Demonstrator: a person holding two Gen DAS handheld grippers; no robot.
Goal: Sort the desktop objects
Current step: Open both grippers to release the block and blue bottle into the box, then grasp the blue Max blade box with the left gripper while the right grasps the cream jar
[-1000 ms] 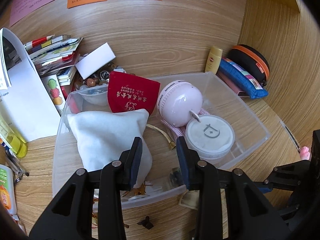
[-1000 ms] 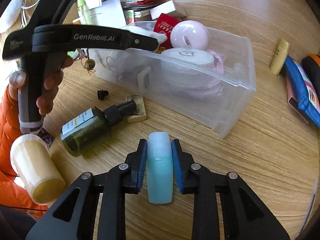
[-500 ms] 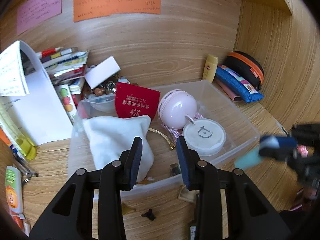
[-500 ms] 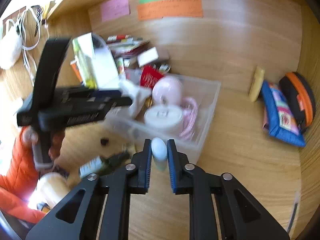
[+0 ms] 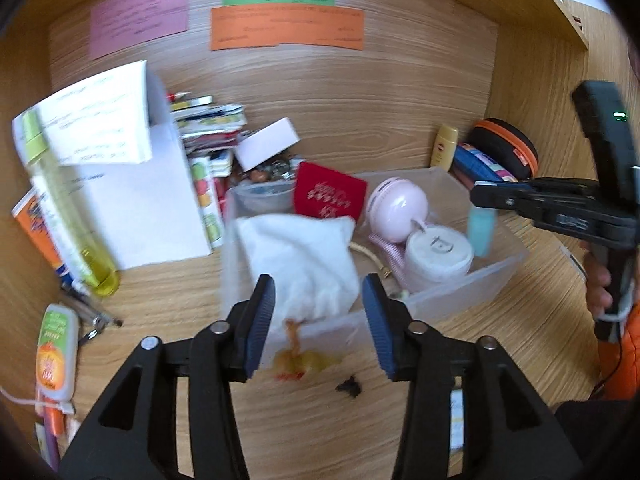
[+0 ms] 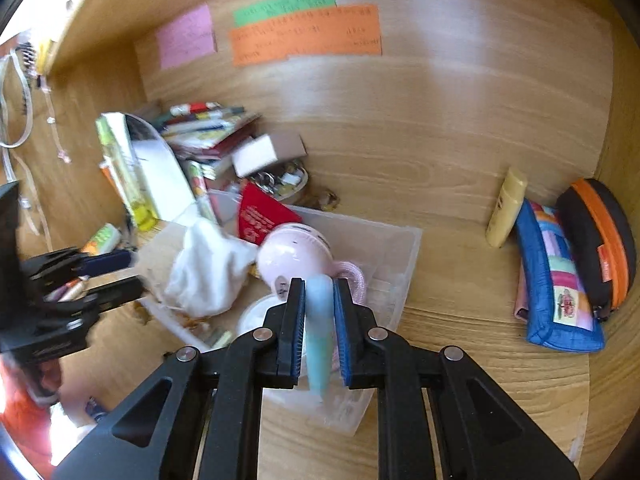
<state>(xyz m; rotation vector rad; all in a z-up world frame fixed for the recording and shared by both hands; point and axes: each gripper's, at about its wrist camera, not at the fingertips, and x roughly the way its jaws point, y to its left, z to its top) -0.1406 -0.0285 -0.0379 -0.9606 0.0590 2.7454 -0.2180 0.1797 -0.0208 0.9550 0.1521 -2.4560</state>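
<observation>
With our right hand-held gripper [image 6: 319,322] clamping the blue tube [image 6: 319,332], we should lower it into the clear bin's [image 6: 406,256] free corner before releasing, while our empty left hand-held gripper [image 5: 318,320], jaws opening, stays clear.

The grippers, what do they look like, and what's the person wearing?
Both grippers, left and right, are matte black with two angled fingers, silver rivets at the joints and ribbed blue pads. Seen from the left wrist, the right one has a black pistol-style handle with a small green light and faint lettering on its side. The person wears an orange sleeve.
</observation>
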